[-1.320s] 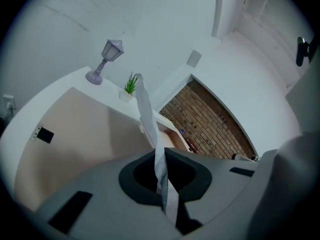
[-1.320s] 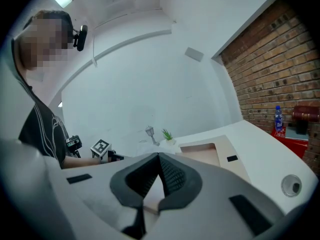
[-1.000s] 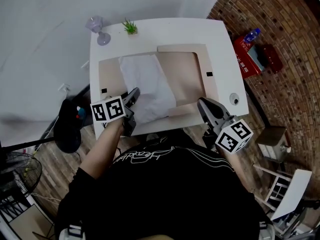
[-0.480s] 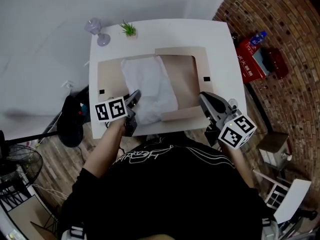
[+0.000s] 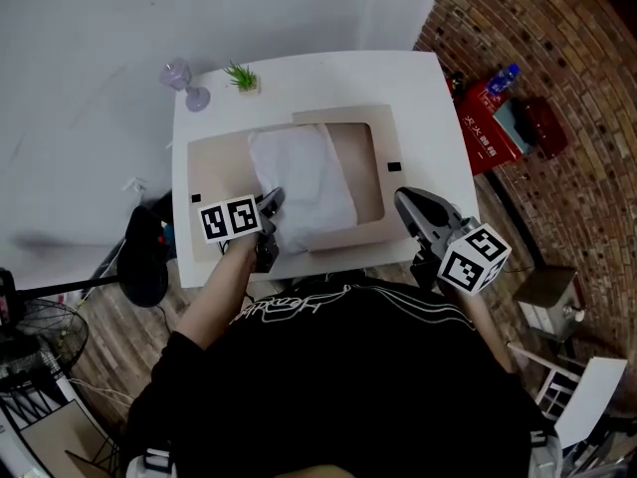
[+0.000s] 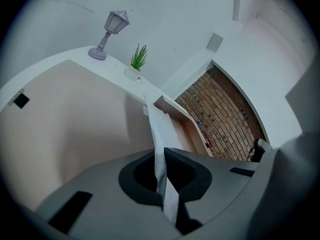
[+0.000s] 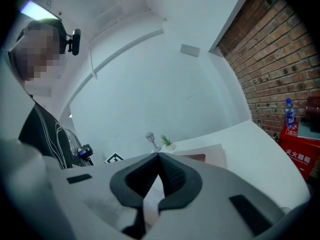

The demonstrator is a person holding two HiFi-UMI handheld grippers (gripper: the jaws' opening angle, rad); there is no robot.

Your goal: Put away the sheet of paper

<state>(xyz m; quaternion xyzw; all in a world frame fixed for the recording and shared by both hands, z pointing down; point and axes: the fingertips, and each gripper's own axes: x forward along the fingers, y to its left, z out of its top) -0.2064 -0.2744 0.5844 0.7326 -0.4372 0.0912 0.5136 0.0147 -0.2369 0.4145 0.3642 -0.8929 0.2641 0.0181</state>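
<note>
My left gripper [image 5: 271, 200] pinches the near edge of the sheet of paper [image 5: 299, 172] draped across the tan tray [image 5: 214, 162], my right gripper [image 5: 403, 200] closed on nothing; next, I reckon, I ease it in flat.

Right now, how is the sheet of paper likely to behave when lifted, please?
Probably floppy: the sheet of paper is creased and curves away from the shut jaws of the left gripper. Likely very light, pinched by one edge alone. Thin, so it might tear if tugged.

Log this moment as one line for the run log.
left gripper: shut on sheet of paper | sheet: over beige folder | right gripper: shut, empty
</note>
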